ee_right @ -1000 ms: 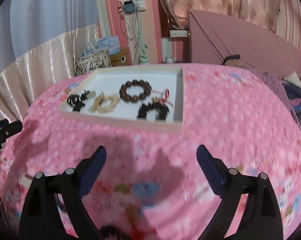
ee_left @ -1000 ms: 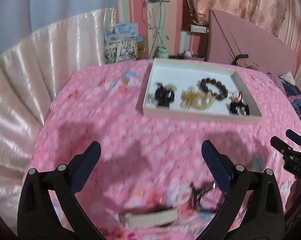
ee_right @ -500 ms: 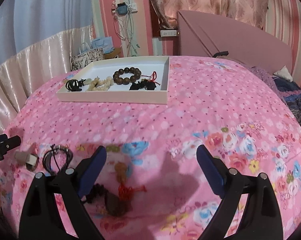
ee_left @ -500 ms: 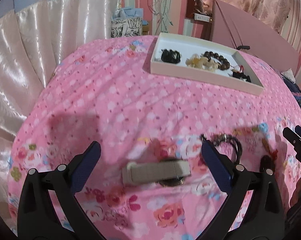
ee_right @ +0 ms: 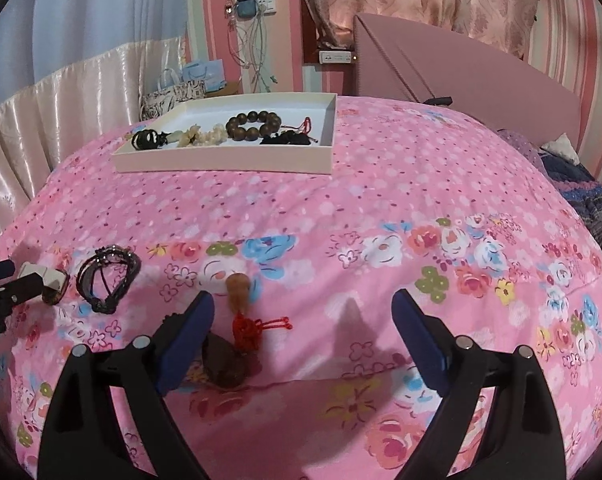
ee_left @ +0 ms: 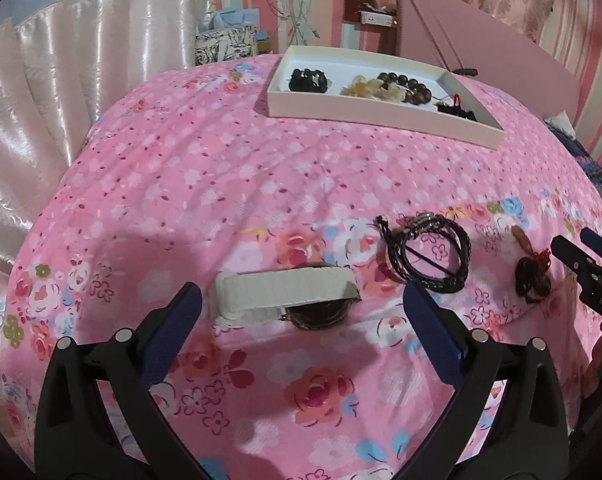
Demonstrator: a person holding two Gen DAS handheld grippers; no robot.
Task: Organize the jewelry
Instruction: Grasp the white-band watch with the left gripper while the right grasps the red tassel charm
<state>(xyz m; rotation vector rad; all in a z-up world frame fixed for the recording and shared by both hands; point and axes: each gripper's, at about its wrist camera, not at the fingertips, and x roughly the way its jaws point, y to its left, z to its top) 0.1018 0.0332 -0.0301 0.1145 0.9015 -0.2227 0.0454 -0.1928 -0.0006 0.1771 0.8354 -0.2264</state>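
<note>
The left gripper is hovering with jaws spread wide, holding nothing, over a beige-strapped wristwatch lying on the pink floral bedspread. A coiled black cord bracelet is resting just right of it. Further right, the right gripper is standing wide open and empty, beside a dark bead charm with red knotted tassel. 4 pieces are lying in the white rectangular tray beyond.

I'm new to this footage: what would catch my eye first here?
A white tray at the far end of the pink floral bedspread already holds several bracelets. Nearer, a watch, a black cord bracelet and a red-knotted pendant lie loose before the open left gripper and right gripper.
</note>
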